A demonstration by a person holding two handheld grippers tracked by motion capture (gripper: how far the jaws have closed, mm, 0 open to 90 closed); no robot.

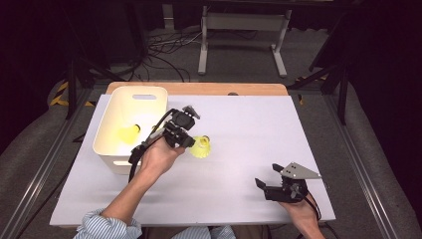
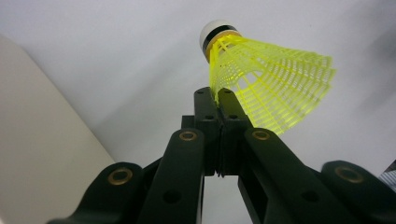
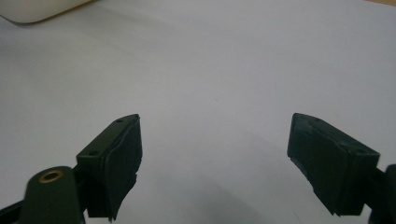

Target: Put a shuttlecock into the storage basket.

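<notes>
high view: above, facing down on table | gripper views: close, along jaws | shared: white tabletop

We see a table under a pale grey-white sheet, its bare wooden edge showing along the far side. A cream tub with cut-out handles stands directly on the sheet at the far left corner. The table itself stands on a grey carpeted floor, where black cables trail beyond the far edge.

Left gripper holds a yellow shuttlecock beside the white bin
</notes>
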